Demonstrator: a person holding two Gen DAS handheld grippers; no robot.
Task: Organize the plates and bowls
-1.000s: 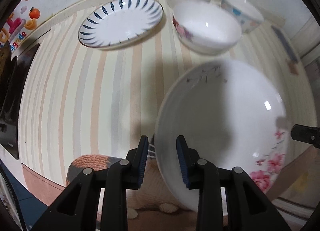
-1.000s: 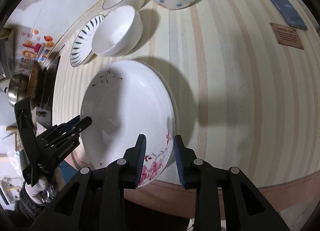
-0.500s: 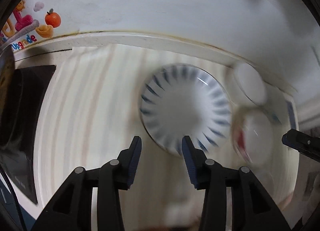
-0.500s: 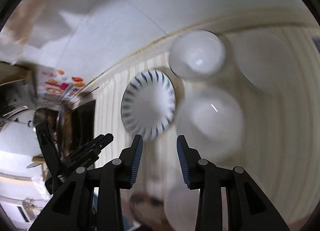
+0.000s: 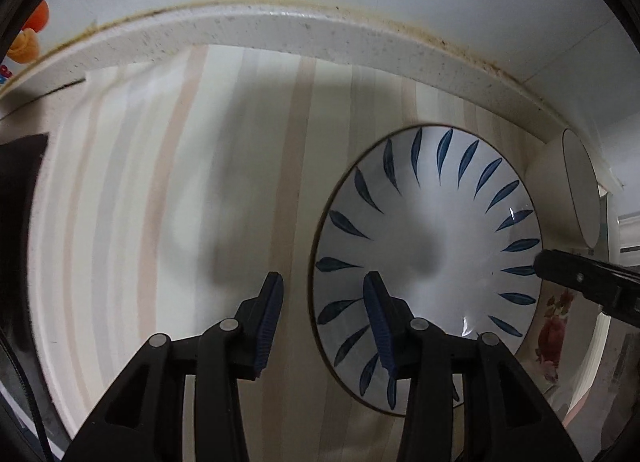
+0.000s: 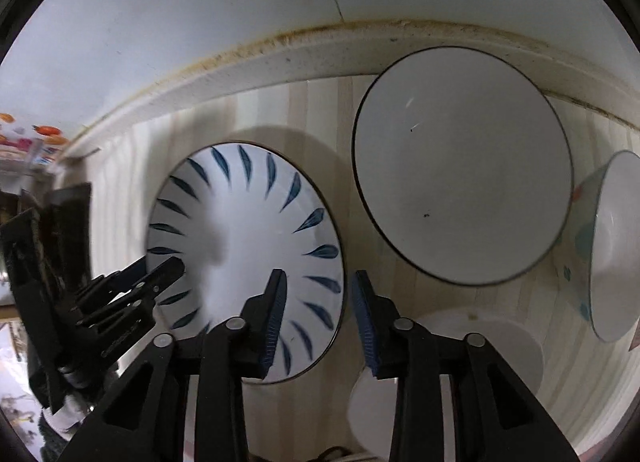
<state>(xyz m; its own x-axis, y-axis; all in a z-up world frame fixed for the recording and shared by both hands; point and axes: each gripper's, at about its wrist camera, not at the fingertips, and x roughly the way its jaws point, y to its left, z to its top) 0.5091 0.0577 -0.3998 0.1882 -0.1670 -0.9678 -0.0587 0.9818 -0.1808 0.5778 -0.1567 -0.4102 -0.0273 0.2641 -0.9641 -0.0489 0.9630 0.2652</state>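
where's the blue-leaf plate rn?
Blue-leaf plate lies flat on the striped counter near the back ledge, left of the black-rimmed white bowl in the right wrist view.

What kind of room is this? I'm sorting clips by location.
Probably a home kitchen: crockery such as a white plate with blue leaf marks and a dark-rimmed white bowl sits on a striped mat over a speckled counter edge against a wall.

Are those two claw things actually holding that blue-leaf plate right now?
No. The blue-leaf plate lies on the counter; both grippers straddle its rim, fingers not pressing.
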